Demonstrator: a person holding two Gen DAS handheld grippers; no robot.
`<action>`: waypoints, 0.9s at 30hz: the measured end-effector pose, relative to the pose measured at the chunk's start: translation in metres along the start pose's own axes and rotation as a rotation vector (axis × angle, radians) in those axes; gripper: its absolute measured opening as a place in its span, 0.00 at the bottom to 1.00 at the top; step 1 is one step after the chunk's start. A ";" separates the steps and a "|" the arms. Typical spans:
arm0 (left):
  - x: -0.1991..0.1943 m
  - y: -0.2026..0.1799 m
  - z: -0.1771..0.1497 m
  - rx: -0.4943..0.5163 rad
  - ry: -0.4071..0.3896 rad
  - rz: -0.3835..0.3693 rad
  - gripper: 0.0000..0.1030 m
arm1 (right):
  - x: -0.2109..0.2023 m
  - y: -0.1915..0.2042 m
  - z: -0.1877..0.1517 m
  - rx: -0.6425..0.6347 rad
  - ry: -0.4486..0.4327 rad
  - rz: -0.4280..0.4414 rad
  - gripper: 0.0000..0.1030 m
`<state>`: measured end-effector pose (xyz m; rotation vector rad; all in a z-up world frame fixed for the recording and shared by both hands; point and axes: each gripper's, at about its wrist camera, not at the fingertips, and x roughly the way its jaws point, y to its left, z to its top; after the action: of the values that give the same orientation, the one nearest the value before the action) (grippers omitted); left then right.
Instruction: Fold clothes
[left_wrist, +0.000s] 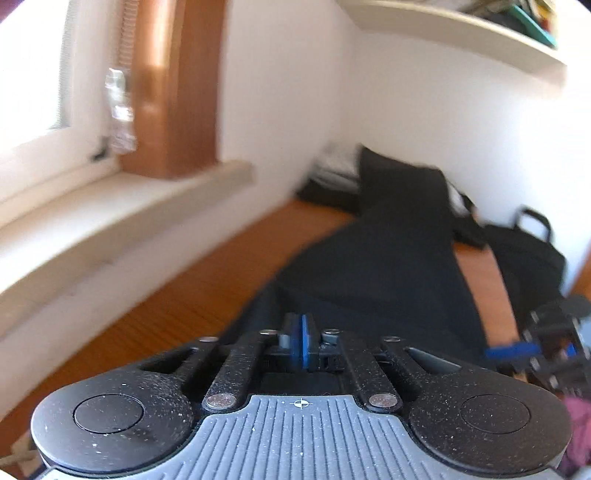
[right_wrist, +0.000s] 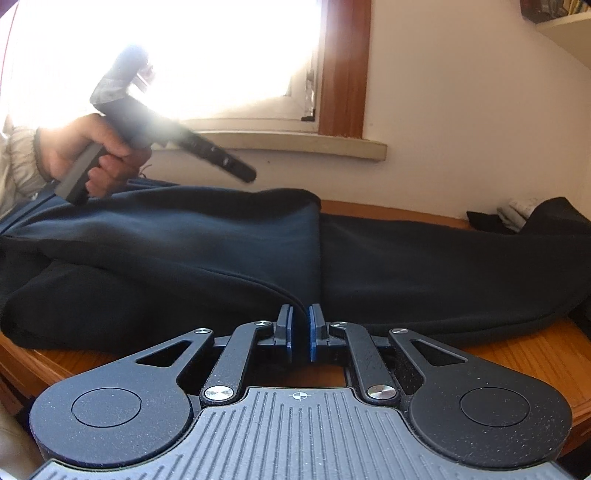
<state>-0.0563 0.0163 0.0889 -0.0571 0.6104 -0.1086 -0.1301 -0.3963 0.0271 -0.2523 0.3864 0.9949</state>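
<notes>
A large dark navy garment (left_wrist: 388, 266) lies stretched along the wooden table (left_wrist: 184, 302). In the right wrist view one part of the garment (right_wrist: 184, 258) is folded over the rest, and its hem runs down into my right gripper (right_wrist: 300, 325). That gripper is shut on the hem at the table's near edge, and it also shows at the far right of the left wrist view (left_wrist: 517, 350). My left gripper (left_wrist: 301, 332) is shut with its pads together. A hand (right_wrist: 96, 155) holds the left gripper (right_wrist: 247, 173) in the air above the garment, with no cloth hanging from its tip.
A black bag (left_wrist: 528, 258) with a handle sits by the wall at the right. Folded dark and white clothes (left_wrist: 332, 173) lie in the far corner. A window sill (right_wrist: 295, 142) juts out above the table's back edge. A shelf (left_wrist: 461, 29) hangs overhead.
</notes>
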 end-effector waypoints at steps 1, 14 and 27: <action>0.003 0.004 0.003 -0.010 0.009 0.010 0.26 | -0.001 -0.001 -0.001 0.007 -0.005 0.005 0.09; 0.036 -0.002 0.005 0.042 0.039 0.061 0.05 | -0.006 -0.002 -0.010 0.048 -0.049 0.013 0.10; 0.010 -0.048 -0.023 0.139 0.036 -0.009 0.24 | -0.005 -0.004 -0.013 0.061 -0.062 0.018 0.10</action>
<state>-0.0656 -0.0327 0.0689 0.0766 0.6370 -0.1609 -0.1319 -0.4067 0.0177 -0.1630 0.3622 1.0047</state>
